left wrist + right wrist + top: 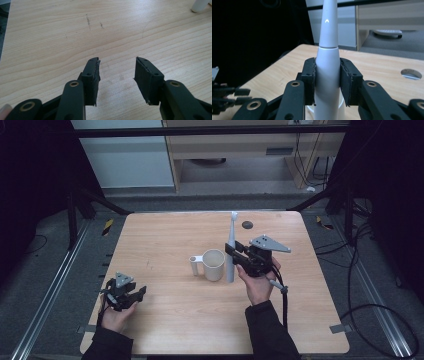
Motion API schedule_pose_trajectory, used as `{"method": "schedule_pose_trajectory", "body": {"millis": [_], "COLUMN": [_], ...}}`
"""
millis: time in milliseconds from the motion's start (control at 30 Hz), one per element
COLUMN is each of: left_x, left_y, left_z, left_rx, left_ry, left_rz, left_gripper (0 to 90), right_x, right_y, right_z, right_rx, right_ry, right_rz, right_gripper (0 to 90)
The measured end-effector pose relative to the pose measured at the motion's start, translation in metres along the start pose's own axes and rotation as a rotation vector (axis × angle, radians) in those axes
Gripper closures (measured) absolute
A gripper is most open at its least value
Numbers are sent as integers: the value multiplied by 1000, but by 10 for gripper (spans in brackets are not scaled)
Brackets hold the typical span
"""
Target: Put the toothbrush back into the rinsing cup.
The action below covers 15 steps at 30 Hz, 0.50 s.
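A white electric toothbrush stands upright just right of a cream cup near the table's middle. My right gripper is shut on the toothbrush handle, both pads pressing its sides, brush head pointing up. The cup's rim shows just below the jaws in the right gripper view. A small white cylinder stands beside the cup on its left. My left gripper rests low at the table's front left, open, with bare wood between its pads.
The wooden table has a round dark hole near its far edge, also seen as a cable hole. A cable trails from the right gripper. Black frame bars and cables surround the table on the floor.
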<state>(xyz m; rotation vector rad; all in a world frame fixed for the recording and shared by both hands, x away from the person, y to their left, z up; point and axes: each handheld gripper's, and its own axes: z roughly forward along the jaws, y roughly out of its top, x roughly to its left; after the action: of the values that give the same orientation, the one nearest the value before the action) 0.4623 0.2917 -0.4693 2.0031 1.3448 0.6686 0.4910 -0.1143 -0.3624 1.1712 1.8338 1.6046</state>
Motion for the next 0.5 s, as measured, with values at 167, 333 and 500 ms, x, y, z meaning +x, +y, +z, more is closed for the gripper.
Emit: {"method": "schedule_pose_trajectory", "body": {"millis": [167,333,500], "left_x": [0,0,0], "left_y": [0,0,0], "left_z": [0,1,1], "left_rx": [2,2,2], "left_ry": [0,-1,0], "left_rz": [1,2,2], "left_gripper": [536,537,537], "right_x": [-2,-4,-5], "right_y": [5,13,20], "right_z": [2,2,4], "right_rx": [-39,-88,-120], "right_ry": [-7,-13,-19], "right_rz": [6,15,9], "right_gripper": [675,676,675]}}
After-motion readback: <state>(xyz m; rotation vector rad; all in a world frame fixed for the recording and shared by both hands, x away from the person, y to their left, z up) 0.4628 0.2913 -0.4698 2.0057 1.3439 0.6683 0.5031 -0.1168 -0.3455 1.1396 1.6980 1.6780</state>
